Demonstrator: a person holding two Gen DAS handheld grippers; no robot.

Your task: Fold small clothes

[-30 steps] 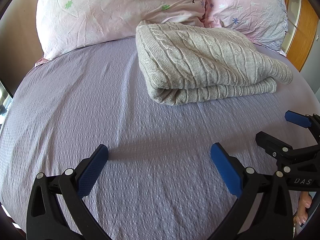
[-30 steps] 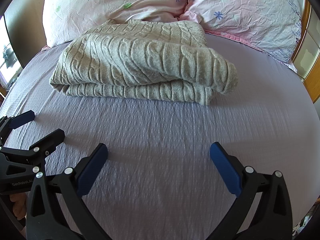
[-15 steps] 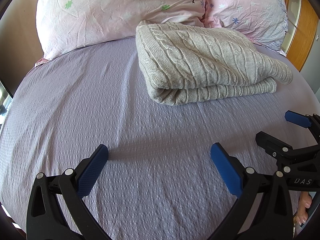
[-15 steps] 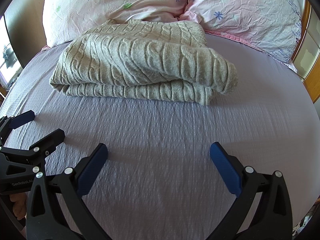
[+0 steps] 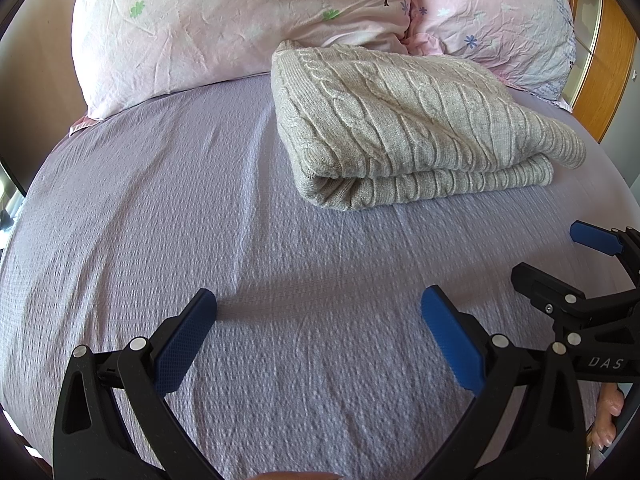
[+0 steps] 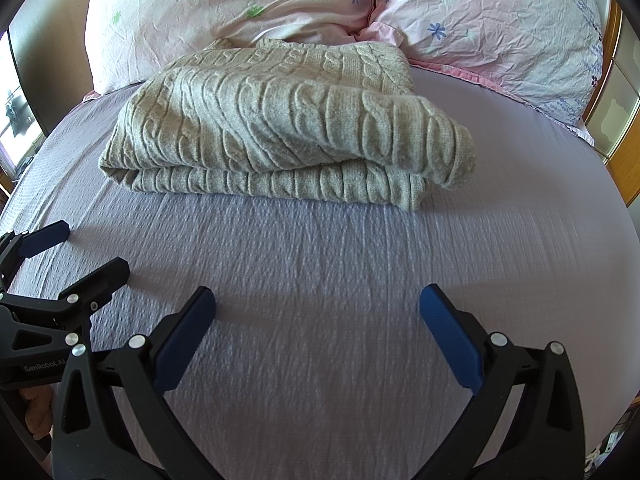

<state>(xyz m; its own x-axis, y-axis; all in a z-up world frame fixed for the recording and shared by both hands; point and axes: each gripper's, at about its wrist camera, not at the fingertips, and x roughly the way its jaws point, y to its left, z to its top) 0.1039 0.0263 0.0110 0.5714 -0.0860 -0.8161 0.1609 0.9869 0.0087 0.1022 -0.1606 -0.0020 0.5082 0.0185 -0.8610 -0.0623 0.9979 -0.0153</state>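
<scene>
A beige cable-knit sweater [image 5: 404, 120] lies folded in a thick rectangle on the lilac bed sheet [image 5: 160, 220], its far edge against the pillows. It also shows in the right wrist view [image 6: 280, 128]. My left gripper [image 5: 318, 332] is open and empty, low over the sheet, short of the sweater. My right gripper [image 6: 316, 332] is open and empty too, in front of the sweater. Each gripper shows at the edge of the other's view: the right one [image 5: 560, 264] and the left one [image 6: 80, 252].
Two pink flowered pillows [image 5: 224, 20] [image 6: 500, 12] lean at the head of the bed. A wooden frame [image 5: 612, 60] stands at the right. The lilac sheet [image 6: 520, 200] stretches wide around the sweater.
</scene>
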